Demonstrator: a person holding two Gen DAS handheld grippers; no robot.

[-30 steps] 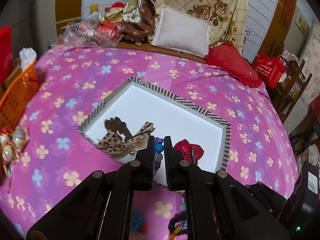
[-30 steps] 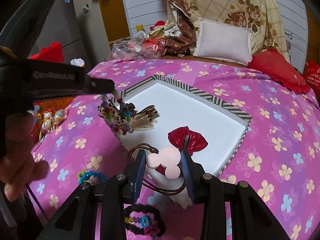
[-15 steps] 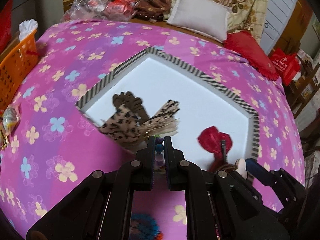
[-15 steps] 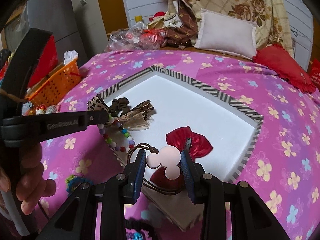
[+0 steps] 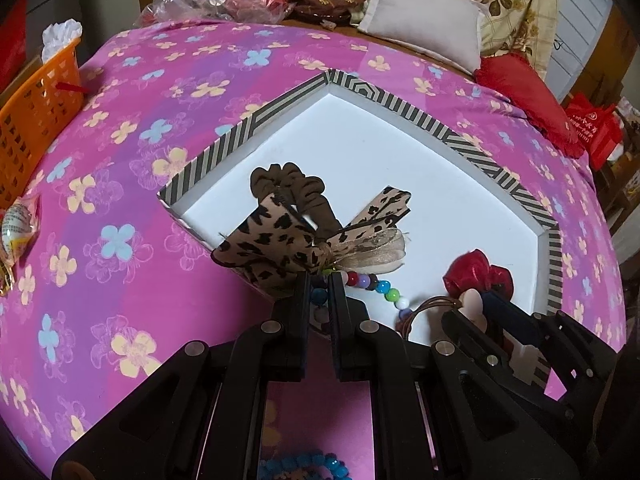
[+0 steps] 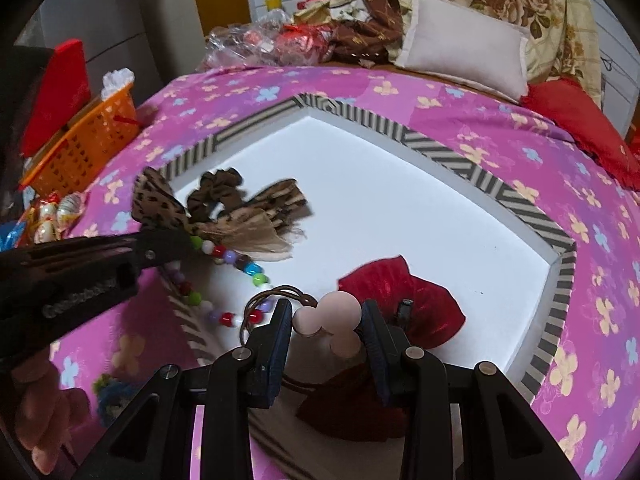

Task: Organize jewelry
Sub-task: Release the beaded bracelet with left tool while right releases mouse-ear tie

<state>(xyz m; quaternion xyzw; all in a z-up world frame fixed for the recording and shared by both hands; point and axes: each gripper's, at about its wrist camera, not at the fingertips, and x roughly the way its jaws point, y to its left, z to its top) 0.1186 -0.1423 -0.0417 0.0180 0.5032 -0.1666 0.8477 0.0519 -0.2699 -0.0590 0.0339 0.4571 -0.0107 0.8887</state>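
Observation:
A white tray with a striped rim (image 5: 468, 140) (image 6: 516, 204) lies on the pink flowered bedspread. Inside it rest a leopard-print bow (image 5: 280, 240) (image 6: 160, 204), a brown scrunchie (image 5: 288, 184) (image 6: 218, 192) and a red bow clip (image 5: 476, 276) (image 6: 404, 292). My left gripper (image 5: 319, 280) is shut on a multicoloured bead bracelet (image 5: 380, 288) (image 6: 232, 258), whose beads drape over the tray's near edge. My right gripper (image 6: 325, 316) is shut on a pale pink mouse-head hair tie with a brown cord (image 6: 328, 314) (image 5: 472, 302), held low over the tray's near corner beside the red clip.
An orange basket (image 5: 32, 120) (image 6: 88, 136) stands at the left edge of the bed. Pillows (image 5: 424, 32) and a red cushion (image 5: 524, 92) sit at the far side. A blue bead bracelet (image 5: 304, 466) and a blue-green scrunchie (image 6: 112, 396) lie on the spread. A hand (image 6: 36, 412) holds the left tool.
Both grippers have sunk toward the tray's near edge. The bead bracelet, earlier hanging free, now trails onto the tray floor. The mouse-head tie has moved in beside the red clip.

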